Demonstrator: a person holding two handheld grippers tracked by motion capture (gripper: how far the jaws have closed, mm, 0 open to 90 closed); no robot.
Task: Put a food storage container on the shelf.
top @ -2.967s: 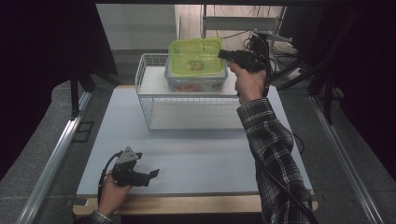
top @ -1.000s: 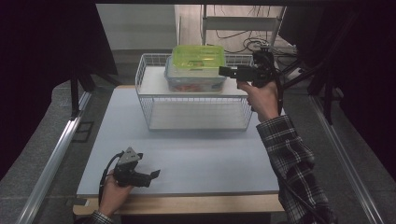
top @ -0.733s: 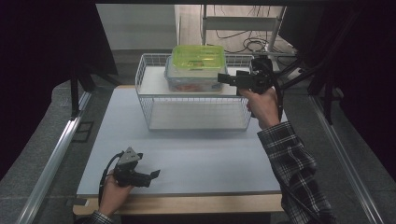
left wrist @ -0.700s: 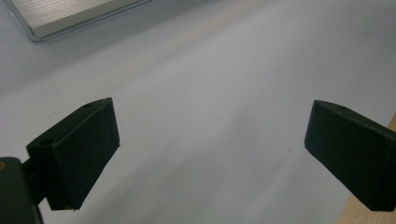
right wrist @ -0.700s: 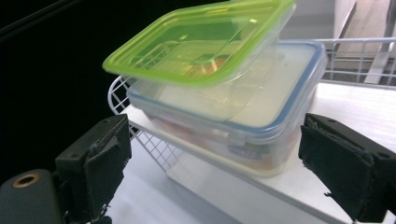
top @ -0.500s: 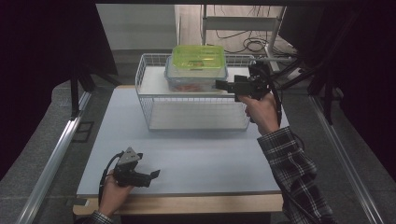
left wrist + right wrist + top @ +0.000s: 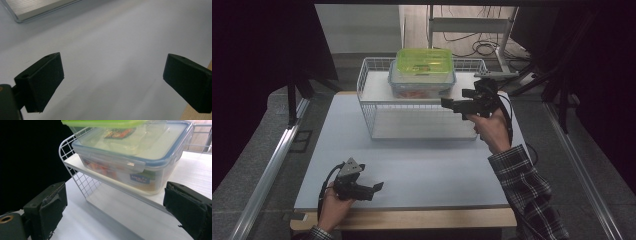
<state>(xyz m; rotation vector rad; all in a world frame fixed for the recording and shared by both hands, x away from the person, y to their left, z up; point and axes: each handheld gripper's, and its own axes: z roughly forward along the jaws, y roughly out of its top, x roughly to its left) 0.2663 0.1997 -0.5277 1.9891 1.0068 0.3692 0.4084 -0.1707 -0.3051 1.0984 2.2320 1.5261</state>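
A white wire rack (image 7: 377, 107) stands at the back of the table. On its upper shelf sits a clear box with a blue-rimmed lid (image 7: 422, 86), and a green-lidded box (image 7: 423, 61) is stacked on top. My right gripper (image 7: 446, 103) hovers at the rack's right front corner, pointing left. Its jaws have just been opening and hold nothing. In the right gripper view the right gripper (image 7: 115, 212) faces the blue-rimmed box (image 7: 140, 157), with the green lid (image 7: 105, 123) above and the wire wall (image 7: 75, 173) at left. My left gripper (image 7: 379, 186) rests open near the front left edge; the left gripper (image 7: 112, 82) is over bare table.
The pale table top (image 7: 412, 165) has a wooden front edge (image 7: 412, 217). A metal rail (image 7: 267, 170) runs along the left side, and the rail (image 7: 37, 7) is at top left in the left gripper view. A stand with cables (image 7: 482, 47) sits behind the rack.
My right gripper has come away from the green-lidded box, moving down and toward the front, to the rack's right front corner. The left gripper has stayed in place.
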